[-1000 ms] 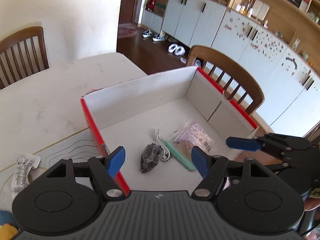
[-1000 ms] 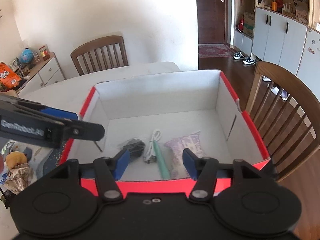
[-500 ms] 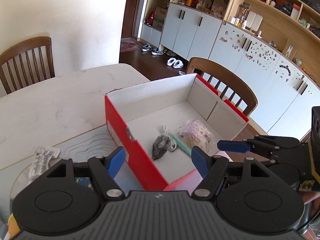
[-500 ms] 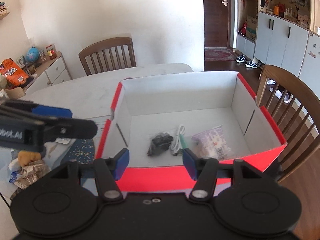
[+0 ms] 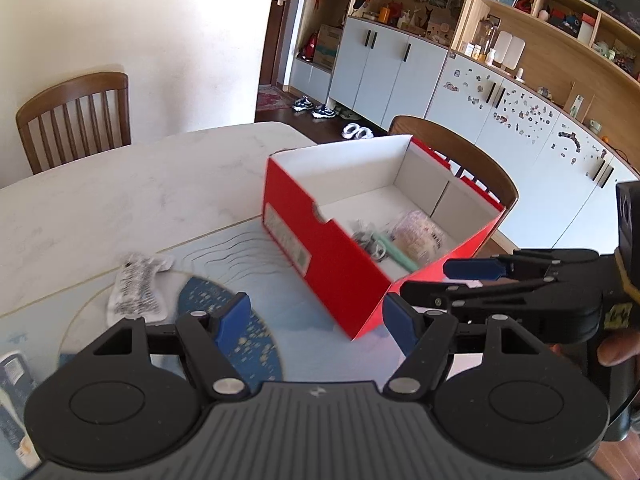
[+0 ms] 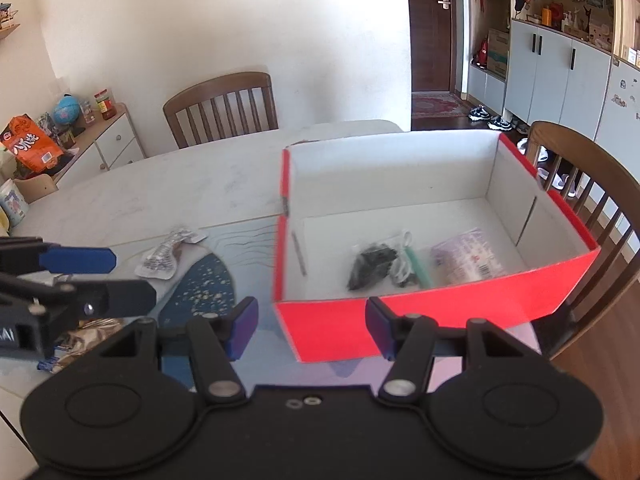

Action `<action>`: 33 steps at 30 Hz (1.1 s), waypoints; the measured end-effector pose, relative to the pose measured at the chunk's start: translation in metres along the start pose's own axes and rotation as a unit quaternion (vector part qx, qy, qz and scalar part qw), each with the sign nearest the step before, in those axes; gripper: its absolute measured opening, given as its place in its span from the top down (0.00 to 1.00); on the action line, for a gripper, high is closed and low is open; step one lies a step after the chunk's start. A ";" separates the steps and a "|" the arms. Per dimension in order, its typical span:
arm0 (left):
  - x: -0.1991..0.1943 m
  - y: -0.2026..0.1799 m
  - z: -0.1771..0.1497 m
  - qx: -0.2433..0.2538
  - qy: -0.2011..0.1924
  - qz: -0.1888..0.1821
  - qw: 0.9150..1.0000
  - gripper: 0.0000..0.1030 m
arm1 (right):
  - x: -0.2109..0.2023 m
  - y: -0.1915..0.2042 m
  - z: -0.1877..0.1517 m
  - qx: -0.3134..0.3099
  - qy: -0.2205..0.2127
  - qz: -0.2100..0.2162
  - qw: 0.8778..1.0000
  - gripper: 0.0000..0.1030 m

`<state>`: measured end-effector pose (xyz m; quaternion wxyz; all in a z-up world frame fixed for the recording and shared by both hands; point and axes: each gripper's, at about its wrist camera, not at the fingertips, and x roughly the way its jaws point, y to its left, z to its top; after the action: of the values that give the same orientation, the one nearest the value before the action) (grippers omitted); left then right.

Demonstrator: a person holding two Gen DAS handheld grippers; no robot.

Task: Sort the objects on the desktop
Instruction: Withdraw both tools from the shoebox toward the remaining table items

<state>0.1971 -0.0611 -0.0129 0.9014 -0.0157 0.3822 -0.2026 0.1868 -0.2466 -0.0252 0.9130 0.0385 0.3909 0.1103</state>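
Observation:
A red cardboard box (image 5: 328, 256) (image 6: 440, 320) with white inside stands on the table's right part. In it lie a dark bundle (image 6: 372, 264), a white cable with a green stick (image 6: 416, 266) and a pinkish packet (image 6: 468, 258). A crumpled silver wrapper (image 5: 138, 284) (image 6: 168, 254) lies on the mat left of the box. My left gripper (image 5: 316, 318) is open and empty above the mat, near the box's front corner. My right gripper (image 6: 308, 322) is open and empty before the box's near wall. Each gripper shows at the edge of the other's view.
A blue-patterned mat (image 5: 248, 344) (image 6: 200, 280) covers the near tabletop. More snack bags (image 6: 80, 336) lie at the left under the left gripper. Wooden chairs (image 6: 224, 108) (image 5: 460, 152) stand behind and right of the marble table (image 5: 120, 200). A hand (image 5: 616, 350) holds the right gripper.
Both grippers have drawn back from over the box toward the near left, so the box now sits farther off and to the right. The wrapper and mat have come into view. Both stayed open.

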 end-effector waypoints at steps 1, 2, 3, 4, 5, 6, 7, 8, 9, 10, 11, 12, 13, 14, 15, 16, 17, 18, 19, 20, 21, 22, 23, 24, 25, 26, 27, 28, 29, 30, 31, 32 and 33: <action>-0.003 0.003 -0.004 0.000 0.000 -0.001 1.000 0.30 | -0.001 0.005 -0.001 0.000 -0.001 0.000 1.000 0.42; -0.006 0.006 -0.007 0.000 -0.001 0.000 1.000 0.30 | -0.001 0.009 -0.003 0.000 -0.001 0.000 1.000 0.42; -0.010 0.010 -0.012 0.000 -0.002 0.001 1.000 0.30 | -0.001 0.013 -0.005 0.000 -0.002 0.000 1.000 0.42; -0.013 0.012 -0.016 0.002 -0.004 0.001 1.000 0.30 | -0.002 0.017 -0.006 -0.001 -0.002 0.000 1.000 0.42; -0.016 0.014 -0.020 0.003 -0.005 0.002 1.000 0.30 | -0.002 0.023 -0.008 -0.002 -0.002 0.000 1.000 0.42; -0.020 0.017 -0.024 0.003 -0.005 0.002 1.000 0.30 | -0.001 0.027 -0.009 -0.002 -0.002 0.001 1.000 0.42; -0.023 0.021 -0.029 0.003 -0.006 0.001 1.000 0.30 | -0.001 0.032 -0.011 -0.002 -0.002 0.001 1.000 0.42; -0.025 0.023 -0.032 0.003 -0.005 0.001 1.000 0.30 | -0.001 0.037 -0.012 -0.002 -0.002 0.003 1.000 0.42; -0.029 0.027 -0.036 0.001 -0.005 0.000 1.000 0.30 | 0.000 0.041 -0.014 -0.003 -0.002 0.004 1.000 0.42; -0.031 0.031 -0.039 0.000 -0.005 -0.002 1.000 0.30 | 0.000 0.046 -0.016 -0.003 -0.002 0.004 1.000 0.42; -0.033 0.034 -0.043 0.000 -0.005 -0.001 1.000 0.30 | 0.001 0.052 -0.018 -0.005 -0.002 0.006 1.000 0.42; -0.035 0.037 -0.046 -0.001 -0.004 0.000 1.000 0.30 | 0.000 0.056 -0.020 -0.007 -0.002 0.007 1.000 0.42; -0.037 0.041 -0.050 -0.002 -0.003 -0.002 1.000 0.30 | 0.001 0.062 -0.021 -0.010 -0.002 0.009 1.000 0.42; -0.039 0.044 -0.053 -0.003 -0.004 -0.002 1.000 0.30 | 0.000 0.067 -0.023 -0.012 -0.003 0.010 1.000 0.42; -0.042 0.048 -0.057 -0.006 -0.003 -0.001 1.000 0.30 | 0.000 0.071 -0.024 -0.015 -0.003 0.012 1.000 0.41; -0.044 0.050 -0.060 -0.008 -0.002 -0.003 1.000 0.29 | -0.001 0.075 -0.026 -0.017 -0.003 0.014 1.000 0.41; -0.046 0.052 -0.063 -0.009 -0.001 -0.004 1.000 0.27 | -0.001 0.080 -0.028 -0.018 -0.004 0.016 1.000 0.40; -0.048 0.055 -0.066 -0.010 -0.002 -0.004 1.000 0.27 | -0.001 0.084 -0.028 -0.021 -0.004 0.018 1.000 0.38; -0.050 0.057 -0.069 -0.009 -0.003 -0.003 1.000 0.26 | -0.002 0.088 -0.029 -0.023 -0.005 0.019 1.000 0.38; -0.052 0.059 -0.072 -0.008 -0.004 -0.002 1.000 0.26 | -0.002 0.092 -0.031 -0.026 -0.006 0.019 0.999 0.37; -0.054 0.061 -0.074 -0.008 -0.005 -0.003 1.000 0.26 | -0.003 0.095 -0.032 -0.027 -0.007 0.018 0.999 0.37; -0.057 0.063 -0.077 -0.009 -0.007 -0.006 1.000 0.24 | -0.003 0.097 -0.033 -0.028 -0.007 0.019 0.999 0.36; -0.059 0.066 -0.080 -0.010 -0.011 -0.008 1.000 0.22 | -0.004 0.100 -0.034 -0.029 -0.008 0.021 0.999 0.36; -0.062 0.069 -0.084 -0.011 -0.014 -0.006 1.000 0.20 | -0.003 0.103 -0.034 -0.032 -0.008 0.021 0.999 0.36; -0.063 0.071 -0.087 -0.013 -0.018 -0.006 1.000 0.17 | -0.004 0.106 -0.035 -0.036 -0.009 0.020 0.999 0.36; -0.065 0.073 -0.090 -0.013 -0.019 -0.007 1.000 0.17 | -0.003 0.110 -0.036 -0.039 -0.009 0.021 0.999 0.35; -0.067 0.075 -0.094 -0.014 -0.019 -0.007 1.000 0.17 | -0.002 0.113 -0.036 -0.042 -0.009 0.021 0.999 0.33; -0.068 0.078 -0.098 -0.015 -0.020 -0.007 1.000 0.16 | -0.002 0.117 -0.037 -0.045 -0.010 0.021 0.999 0.33; -0.069 0.081 -0.100 -0.017 -0.020 -0.008 1.000 0.15 | -0.001 0.120 -0.038 -0.048 -0.011 0.023 0.999 0.32; -0.070 0.084 -0.104 -0.020 -0.021 -0.008 1.000 0.14 | 0.000 0.123 -0.039 -0.050 -0.011 0.026 0.998 0.30; -0.071 0.087 -0.107 -0.023 -0.024 -0.008 0.999 0.08 | 0.002 0.127 -0.040 -0.053 -0.012 0.028 0.998 0.29; -0.072 0.092 -0.111 -0.027 -0.025 -0.010 0.999 0.00 | 0.003 0.130 -0.041 -0.057 -0.014 0.028 0.998 0.26; -0.072 0.096 -0.115 -0.033 -0.025 -0.014 0.999 0.00 | 0.004 0.134 -0.042 -0.060 -0.015 0.030 0.998 0.25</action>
<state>0.1060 0.0683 -0.0625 0.9069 -0.0557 0.3654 -0.2025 0.1363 -0.1163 -0.0366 0.9158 -0.0033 0.3684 0.1601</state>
